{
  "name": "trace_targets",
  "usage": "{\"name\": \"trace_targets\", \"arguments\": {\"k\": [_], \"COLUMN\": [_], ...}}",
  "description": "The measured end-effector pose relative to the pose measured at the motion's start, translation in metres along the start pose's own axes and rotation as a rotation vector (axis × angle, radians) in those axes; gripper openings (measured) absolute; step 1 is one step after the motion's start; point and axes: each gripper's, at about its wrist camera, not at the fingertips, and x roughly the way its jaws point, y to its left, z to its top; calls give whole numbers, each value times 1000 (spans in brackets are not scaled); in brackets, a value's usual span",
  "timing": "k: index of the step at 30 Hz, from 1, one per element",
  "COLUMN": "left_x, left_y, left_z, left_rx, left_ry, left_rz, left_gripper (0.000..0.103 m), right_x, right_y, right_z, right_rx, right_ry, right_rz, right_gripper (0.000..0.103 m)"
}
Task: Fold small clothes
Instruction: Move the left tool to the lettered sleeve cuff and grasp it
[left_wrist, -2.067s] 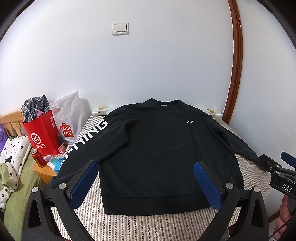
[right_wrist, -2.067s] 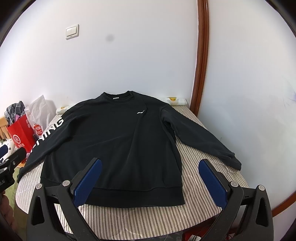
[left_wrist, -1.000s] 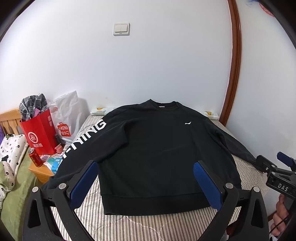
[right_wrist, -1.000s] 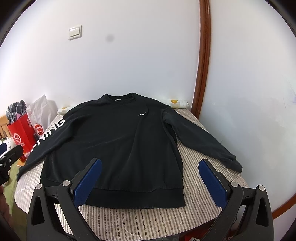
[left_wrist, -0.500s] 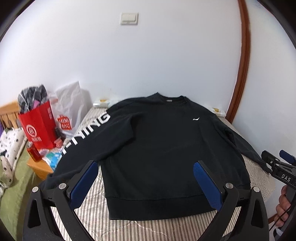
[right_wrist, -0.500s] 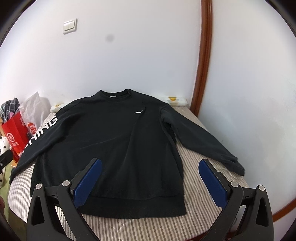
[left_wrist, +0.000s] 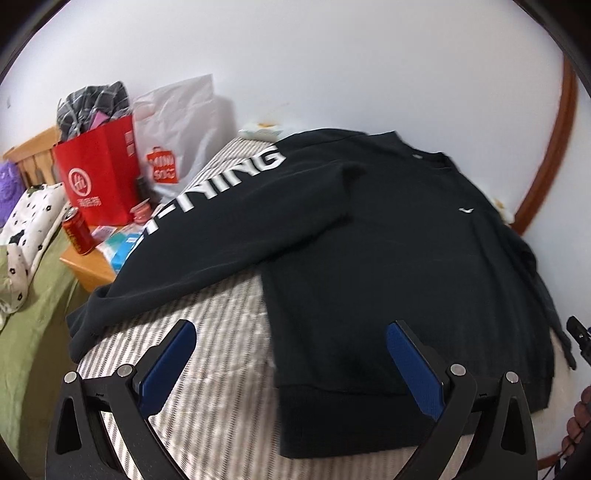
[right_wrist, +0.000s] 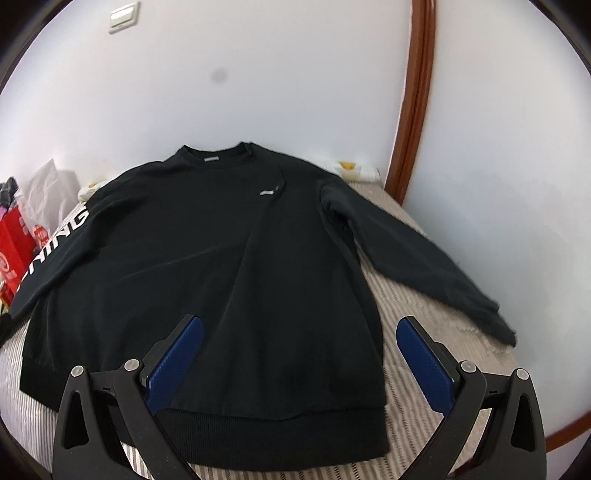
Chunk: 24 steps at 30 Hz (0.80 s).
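A black sweatshirt (left_wrist: 388, 251) lies flat, front up, on a striped table (left_wrist: 207, 354), both sleeves spread out. White letters run down its left sleeve (left_wrist: 207, 195). My left gripper (left_wrist: 291, 354) is open and empty, low over the sweatshirt's left hem corner, near the left sleeve's cuff (left_wrist: 85, 321). My right gripper (right_wrist: 299, 350) is open and empty above the hem (right_wrist: 273, 435) at the sweatshirt's (right_wrist: 221, 266) right side. The right sleeve (right_wrist: 417, 254) stretches to the table's right edge.
Left of the table stand a red paper bag (left_wrist: 98, 177), a white plastic bag (left_wrist: 181, 125), a red can (left_wrist: 77, 230) and small boxes on a wooden stand (left_wrist: 88, 269). A green bed (left_wrist: 26, 332) lies beyond. White walls close the back and right.
My left gripper has swung left and down toward the left hem corner and sleeve. My right gripper has moved closer and lower over the hem. The sweatshirt has not moved.
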Motion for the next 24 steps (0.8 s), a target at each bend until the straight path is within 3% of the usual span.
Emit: {"name": "trace_targets", "arguments": {"k": [10, 24], "left_x": [35, 34], "left_y": [39, 77], "left_z": [-1, -10], "left_rx": [-119, -172], "left_ry": [70, 30], "left_rz": [-48, -6], "left_gripper": [103, 102], "right_x": [28, 45], "right_y": [28, 61], "right_z": [-12, -10], "right_rx": [-64, -81], "right_ry": [45, 94], "right_rz": [18, 41], "right_gripper": [102, 102]}}
